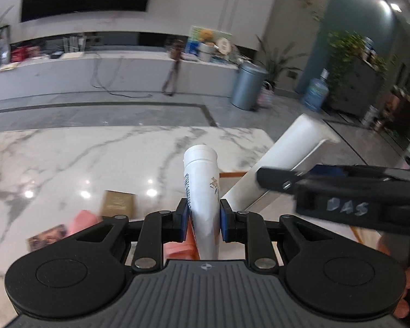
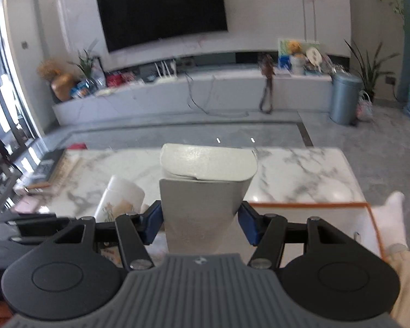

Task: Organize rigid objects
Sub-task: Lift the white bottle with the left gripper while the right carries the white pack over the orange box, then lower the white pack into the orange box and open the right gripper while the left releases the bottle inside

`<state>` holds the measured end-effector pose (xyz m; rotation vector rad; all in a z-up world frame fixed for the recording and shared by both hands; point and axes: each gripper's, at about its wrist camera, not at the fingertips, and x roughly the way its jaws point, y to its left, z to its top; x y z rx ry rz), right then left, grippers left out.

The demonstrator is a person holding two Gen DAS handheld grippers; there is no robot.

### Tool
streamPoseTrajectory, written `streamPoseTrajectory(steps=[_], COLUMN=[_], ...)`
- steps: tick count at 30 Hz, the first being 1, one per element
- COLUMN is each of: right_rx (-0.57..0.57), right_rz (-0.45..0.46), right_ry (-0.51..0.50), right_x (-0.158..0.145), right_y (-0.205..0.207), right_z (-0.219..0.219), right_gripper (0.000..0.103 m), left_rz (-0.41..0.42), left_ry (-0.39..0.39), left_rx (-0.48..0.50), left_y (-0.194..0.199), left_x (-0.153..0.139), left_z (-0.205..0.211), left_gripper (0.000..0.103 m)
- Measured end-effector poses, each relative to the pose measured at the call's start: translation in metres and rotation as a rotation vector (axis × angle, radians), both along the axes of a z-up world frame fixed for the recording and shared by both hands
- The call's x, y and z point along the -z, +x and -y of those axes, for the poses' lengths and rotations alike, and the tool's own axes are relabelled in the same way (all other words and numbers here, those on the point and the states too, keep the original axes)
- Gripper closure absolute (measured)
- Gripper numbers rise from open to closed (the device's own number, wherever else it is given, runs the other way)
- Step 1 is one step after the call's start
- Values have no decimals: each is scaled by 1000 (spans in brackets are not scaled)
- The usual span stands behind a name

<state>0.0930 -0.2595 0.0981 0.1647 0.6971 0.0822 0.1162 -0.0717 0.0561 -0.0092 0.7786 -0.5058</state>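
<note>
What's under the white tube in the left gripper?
Below the white printed tube, clamped in the left hand-held gripper, pink and orange items show over the marble table; the gripper body covers the rest.

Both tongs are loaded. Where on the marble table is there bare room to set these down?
Marble table: the far middle and far right stretch beyond the orange-edged tray is bare. The near left is crowded with the gold box and pink item; books fill the far left edge.

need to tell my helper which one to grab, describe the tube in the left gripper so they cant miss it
Above the white marble table, the left hand-held gripper pinches a slim white tube. Unlike the wide, plain grey-white container beside it, it carries blue lettering and a small flower print.
</note>
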Motion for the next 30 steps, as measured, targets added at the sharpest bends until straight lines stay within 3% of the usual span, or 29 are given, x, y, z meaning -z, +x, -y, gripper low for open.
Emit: streamPoseTrajectory(steps=[13, 25, 30], right_rx=[15, -10, -21], right_rz=[-253, -371, -359], right_ry=[47, 64, 62], right_x=[78, 110, 117], right_y=[27, 56, 74], right_z=[46, 56, 54], right_gripper=[44, 43, 43], left_rz=[-134, -152, -141], left_ry=[79, 135, 181], left_rx=[105, 127, 131], left_y=[13, 18, 21], left_x=[62, 82, 88], left_z=[52, 73, 78], left_gripper=[78, 78, 78])
